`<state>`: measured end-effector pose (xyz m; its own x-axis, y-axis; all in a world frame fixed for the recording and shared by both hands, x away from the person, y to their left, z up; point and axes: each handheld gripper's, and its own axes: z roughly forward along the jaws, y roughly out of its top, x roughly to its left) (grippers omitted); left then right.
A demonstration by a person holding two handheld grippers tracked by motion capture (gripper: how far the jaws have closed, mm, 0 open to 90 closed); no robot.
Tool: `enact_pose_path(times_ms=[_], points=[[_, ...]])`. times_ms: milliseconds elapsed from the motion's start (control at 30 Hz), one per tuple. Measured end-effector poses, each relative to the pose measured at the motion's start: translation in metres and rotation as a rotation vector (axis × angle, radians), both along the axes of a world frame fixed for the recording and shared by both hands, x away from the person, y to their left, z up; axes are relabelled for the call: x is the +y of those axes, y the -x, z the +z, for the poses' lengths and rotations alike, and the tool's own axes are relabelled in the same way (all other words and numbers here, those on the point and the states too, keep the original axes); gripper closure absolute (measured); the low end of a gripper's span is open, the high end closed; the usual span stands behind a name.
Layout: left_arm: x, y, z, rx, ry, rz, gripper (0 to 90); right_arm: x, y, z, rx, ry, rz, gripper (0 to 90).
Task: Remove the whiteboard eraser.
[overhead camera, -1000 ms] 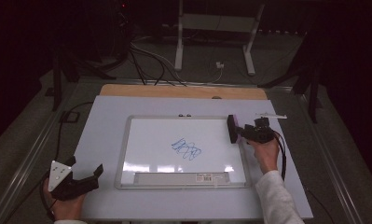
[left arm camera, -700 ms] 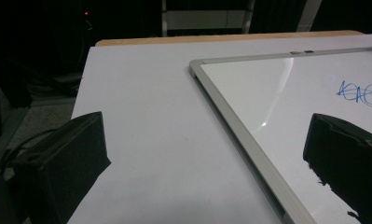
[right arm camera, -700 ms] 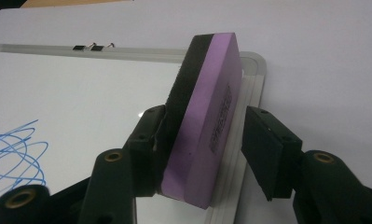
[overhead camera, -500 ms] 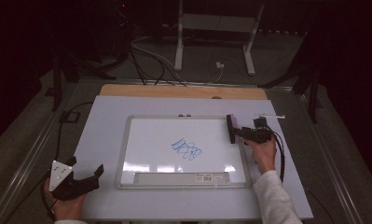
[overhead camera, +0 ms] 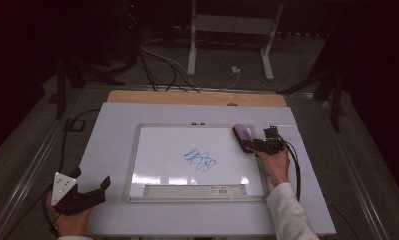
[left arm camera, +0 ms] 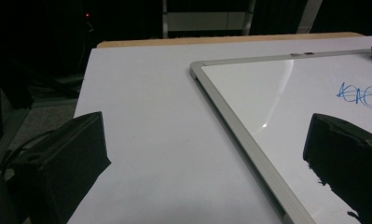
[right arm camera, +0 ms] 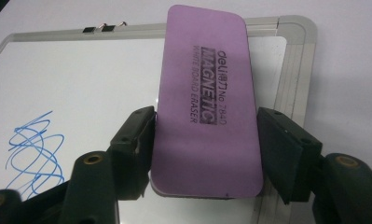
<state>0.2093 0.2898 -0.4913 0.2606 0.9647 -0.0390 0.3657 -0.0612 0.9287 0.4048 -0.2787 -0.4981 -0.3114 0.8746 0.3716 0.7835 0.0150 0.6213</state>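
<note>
A purple magnetic whiteboard eraser [overhead camera: 243,136] [right arm camera: 207,102] lies on the top right corner of a white whiteboard [overhead camera: 162,150] [right arm camera: 81,79]. My right gripper [overhead camera: 254,145] [right arm camera: 207,116] straddles the eraser. Its jaws have just been opening and stand open on either side of it, close to its long edges. A blue scribble [overhead camera: 200,160] [right arm camera: 34,154] [left arm camera: 361,95] marks the board's middle. My left gripper [overhead camera: 93,177] [left arm camera: 207,126] rests at the table's front left, open, with nothing between its jaws.
The board lies on a pale table cover [overhead camera: 112,130] with a wooden strip [overhead camera: 187,97] along the back edge. Two small clips [overhead camera: 198,123] sit on the board's top frame. A pen tray [overhead camera: 194,190] runs along its near edge. Cables and stand legs [overhead camera: 192,60] lie beyond the table.
The right hand has shifted slightly left with the eraser, which now lies flatter on the board's corner. The left hand has kept still.
</note>
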Motion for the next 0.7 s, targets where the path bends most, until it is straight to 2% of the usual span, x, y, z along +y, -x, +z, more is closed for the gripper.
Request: enact_pose_path(times_ms=[67,333,700], points=[[0.0,0.0,0.0,0.002,-0.001,-0.001,0.5,0.0,0.001,0.001,-0.013,0.022,-0.004,40.4],[-0.001,0.0,0.0,0.001,-0.002,-0.001,0.6,0.002,0.006,0.009,-0.052,0.023,0.006,40.6],[-0.001,0.0,0.0,0.002,-0.003,0.001,0.6,0.009,0.014,0.017,-0.08,0.042,0.044,40.5]])
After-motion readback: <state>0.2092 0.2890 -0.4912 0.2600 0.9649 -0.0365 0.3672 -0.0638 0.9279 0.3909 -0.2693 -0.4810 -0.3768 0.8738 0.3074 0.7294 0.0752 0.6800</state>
